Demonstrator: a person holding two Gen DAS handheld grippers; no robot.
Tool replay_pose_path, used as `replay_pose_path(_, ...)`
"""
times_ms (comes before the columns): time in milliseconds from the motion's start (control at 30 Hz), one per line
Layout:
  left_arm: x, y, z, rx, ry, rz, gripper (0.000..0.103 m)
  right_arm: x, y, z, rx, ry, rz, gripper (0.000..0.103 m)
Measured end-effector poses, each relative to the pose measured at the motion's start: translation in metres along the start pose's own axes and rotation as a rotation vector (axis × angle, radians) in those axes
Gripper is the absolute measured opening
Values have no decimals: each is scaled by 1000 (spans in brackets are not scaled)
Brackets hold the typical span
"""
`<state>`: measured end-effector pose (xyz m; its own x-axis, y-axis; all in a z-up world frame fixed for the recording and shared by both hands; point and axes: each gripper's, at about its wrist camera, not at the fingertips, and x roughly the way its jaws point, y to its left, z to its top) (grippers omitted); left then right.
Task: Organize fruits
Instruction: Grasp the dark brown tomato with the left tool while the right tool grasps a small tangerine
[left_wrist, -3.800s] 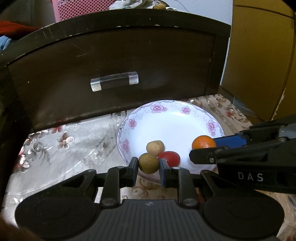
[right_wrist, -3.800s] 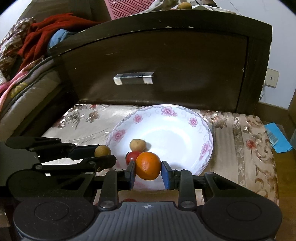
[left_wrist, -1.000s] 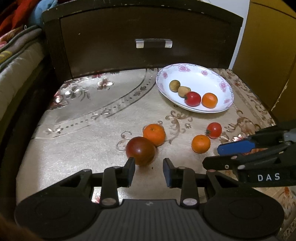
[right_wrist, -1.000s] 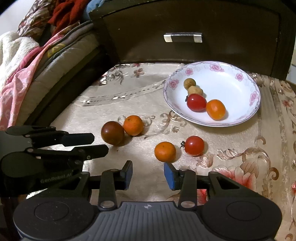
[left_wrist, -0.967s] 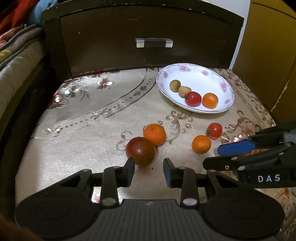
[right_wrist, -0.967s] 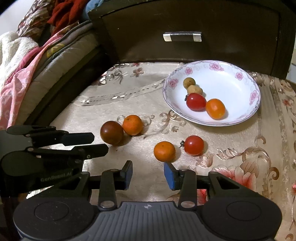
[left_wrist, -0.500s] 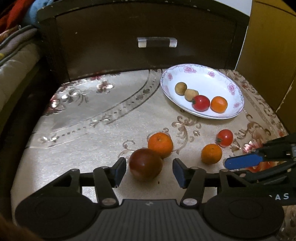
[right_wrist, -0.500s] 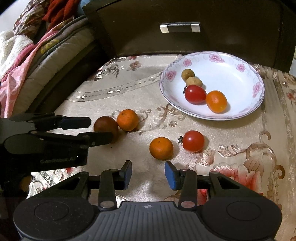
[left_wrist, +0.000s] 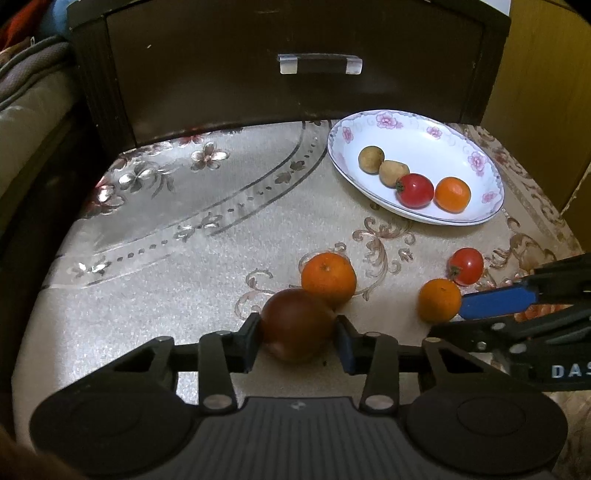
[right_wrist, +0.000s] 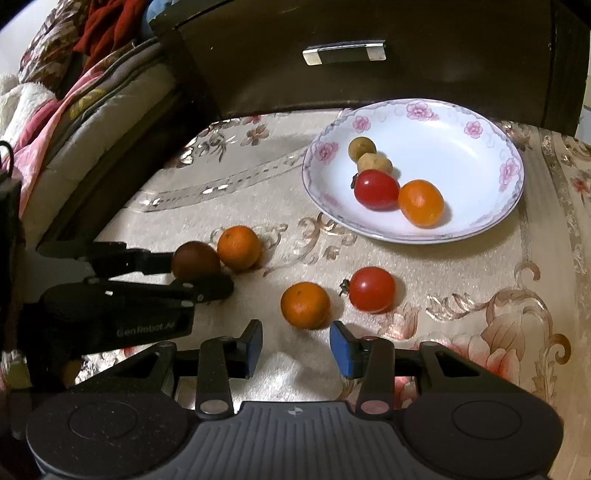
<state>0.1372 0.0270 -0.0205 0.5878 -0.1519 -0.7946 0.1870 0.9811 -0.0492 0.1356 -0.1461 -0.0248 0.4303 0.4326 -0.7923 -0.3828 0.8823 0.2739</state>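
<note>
Left wrist view is showing the floral tablecloth (left_wrist: 155, 258) spreading below the dark drawer front (left_wrist: 295, 66), with the flowered plate (left_wrist: 480, 218) sitting at the cloth's far right, just under that drawer. Inside the plate four fruits are lying in a row: two small brown ones, a red tomato and an orange one. Nearer than the plate, the left gripper (left_wrist: 298, 334) is now bracketing the dark plum (left_wrist: 295, 325), its fingers touching both flanks; half a second ago the plum was sitting just ahead of wider-spread fingers, so the grasp is closing and that fruit is probably the next to go to the plate. Touching the plum on its plate side is a larger orange (left_wrist: 328, 278).

Right wrist view is showing the right gripper (right_wrist: 295, 343) with its fingers spread apart and holding nothing, just short of the small orange (right_wrist: 304, 304), which is resting on the cloth below the plate; the gripper is edging closer than a moment earlier. Beside that orange, toward the plate, a loose tomato (right_wrist: 371, 290) is waiting.
</note>
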Motion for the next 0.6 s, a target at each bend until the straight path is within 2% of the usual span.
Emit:
replay_pose_path(433, -7, -7, -5, 26, 37, -44, 49, 15, 11, 8, -91, -35, -33, 37)
replay_pose_path(600, -7, -8, -6, 33, 39, -41, 49, 17, 17, 5, -152, -45, -63, 32)
